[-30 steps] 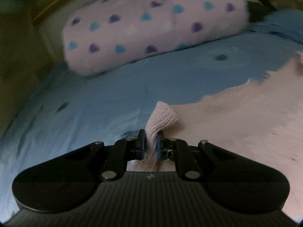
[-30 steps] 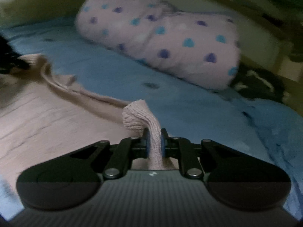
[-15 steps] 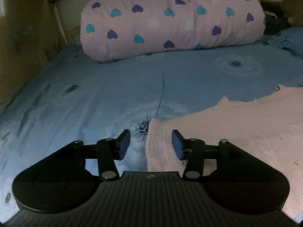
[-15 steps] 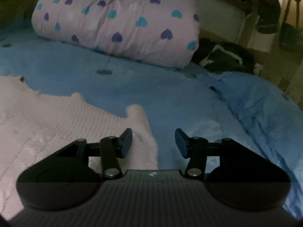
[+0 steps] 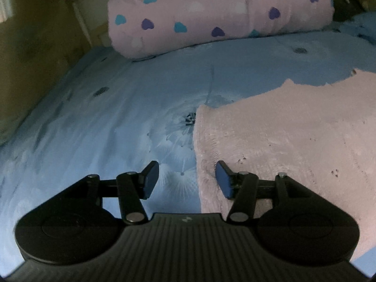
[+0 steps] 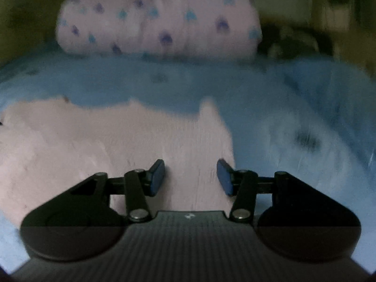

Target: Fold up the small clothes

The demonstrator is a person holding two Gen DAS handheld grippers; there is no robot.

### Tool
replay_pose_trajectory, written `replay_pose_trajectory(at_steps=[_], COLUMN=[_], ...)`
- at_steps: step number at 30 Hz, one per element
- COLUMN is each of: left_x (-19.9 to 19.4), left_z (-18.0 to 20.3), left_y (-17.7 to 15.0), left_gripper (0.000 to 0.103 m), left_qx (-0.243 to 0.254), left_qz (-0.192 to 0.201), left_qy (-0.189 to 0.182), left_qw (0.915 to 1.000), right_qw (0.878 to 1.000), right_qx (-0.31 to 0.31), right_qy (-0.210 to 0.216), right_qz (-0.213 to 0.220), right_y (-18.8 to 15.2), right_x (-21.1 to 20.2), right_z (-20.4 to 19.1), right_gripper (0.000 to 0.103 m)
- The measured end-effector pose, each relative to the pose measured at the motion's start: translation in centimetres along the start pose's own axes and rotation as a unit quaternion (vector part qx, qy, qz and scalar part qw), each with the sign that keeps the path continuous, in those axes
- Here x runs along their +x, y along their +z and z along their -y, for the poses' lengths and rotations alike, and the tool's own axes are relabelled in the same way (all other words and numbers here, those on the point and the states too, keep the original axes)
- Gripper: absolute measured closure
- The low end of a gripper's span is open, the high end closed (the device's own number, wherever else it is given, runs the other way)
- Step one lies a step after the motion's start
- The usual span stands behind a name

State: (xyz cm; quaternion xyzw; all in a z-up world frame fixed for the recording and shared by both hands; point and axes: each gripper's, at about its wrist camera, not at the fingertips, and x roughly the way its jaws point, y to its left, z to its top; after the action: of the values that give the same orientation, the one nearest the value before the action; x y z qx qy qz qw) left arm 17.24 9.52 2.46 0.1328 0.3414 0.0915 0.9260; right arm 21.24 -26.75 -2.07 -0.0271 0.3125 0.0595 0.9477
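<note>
A pale pink knitted garment [image 5: 282,136] lies flat on the blue bed sheet [image 5: 117,117]. My left gripper [image 5: 186,178] is open and empty, hovering over the garment's left edge, one finger over the sheet and one over the knit. In the right wrist view the garment [image 6: 105,141] fills the left and centre. My right gripper [image 6: 190,176] is open and empty above the garment's right edge. That view is blurred.
A rolled pink blanket with blue and purple hearts [image 5: 218,11] lies across the far side of the bed, also in the right wrist view [image 6: 159,23]. A wooden wall [image 5: 30,54] stands at the left. Dark items [image 6: 293,40] lie at the far right.
Both grippers held pinched corners of the garment one second ago. They opened and let the corners drop flat, and have since pulled back a little; the right one is still moving.
</note>
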Motion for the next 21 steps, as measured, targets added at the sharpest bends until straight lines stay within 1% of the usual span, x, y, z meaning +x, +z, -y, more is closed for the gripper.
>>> replay_pose_trajectory(at_steps=[1,2,4,7,8,9,11,12,13,15,17,19,21], left_x=[-0.2,-0.6,-1.7,-3.8,-4.6,-5.4,-7.0,-7.8,-8.6,-10.1,-11.4,-12.6,-13.6], left_z=[0.0,-0.1,-0.2,-0.3,-0.3,-0.3,-0.3,-0.2,-0.1,0.2,0.2,0.0,-0.3], left_y=[0.0,0.0,0.2,0.3,0.4,0.4,0.6,0.7,0.8,1.1,1.3,1.4,1.2], left_gripper=[0.043,0.043,0.043,0.043,0.041,0.034,0.024,0.022,0.021,0.02,0.019,0.018,0.013], left_qx=[-0.004,-0.007,-0.014,-0.006,-0.005,-0.005,-0.009,-0.011,-0.011,-0.014,-0.025,-0.044,-0.061], left_qz=[-0.002,-0.005,-0.008,-0.013,-0.015,-0.018,-0.019,-0.019,-0.021,-0.027,-0.035,-0.044,-0.053], left_qy=[0.001,0.002,-0.003,-0.019,-0.023,-0.027,-0.037,-0.043,-0.05,-0.061,-0.069,-0.076,-0.086], left_qw=[1.0,1.0,0.9999,0.9997,0.9996,0.9995,0.9991,0.9988,0.9985,0.9976,0.9967,0.9952,0.993], right_qw=[1.0,1.0,0.999,0.998,0.997,0.997,0.997,0.997,0.997,0.996,0.994,0.992,0.989], right_qx=[0.014,0.015,0.027,0.064,0.074,0.08,0.076,0.073,0.071,0.074,0.09,0.111,0.13], right_qy=[0.001,-0.002,-0.008,-0.007,-0.005,-0.002,0.006,0.007,0.008,0.013,0.023,0.033,0.042], right_qz=[0.016,0.022,0.017,0.009,0.01,0.013,0.02,0.024,0.029,0.038,0.049,0.05,0.05], right_y=[-0.6,-0.8,-0.4,0.2,0.3,0.3,0.3,0.4,0.3,0.3,0.2,0.2,-0.1], right_x=[0.1,0.1,-0.1,-1.1,-1.6,-2.3,-3.7,-4.4,-5.3,-6.9,-8.4,-9.6,-10.7], right_z=[0.1,0.0,-0.2,0.0,0.1,0.0,-0.4,-0.6,-0.8,-1.1,-1.1,-1.0,-1.0], right_gripper=[0.051,0.051,0.051,0.048,0.048,0.047,0.047,0.047,0.046,0.038,0.033,0.033,0.032])
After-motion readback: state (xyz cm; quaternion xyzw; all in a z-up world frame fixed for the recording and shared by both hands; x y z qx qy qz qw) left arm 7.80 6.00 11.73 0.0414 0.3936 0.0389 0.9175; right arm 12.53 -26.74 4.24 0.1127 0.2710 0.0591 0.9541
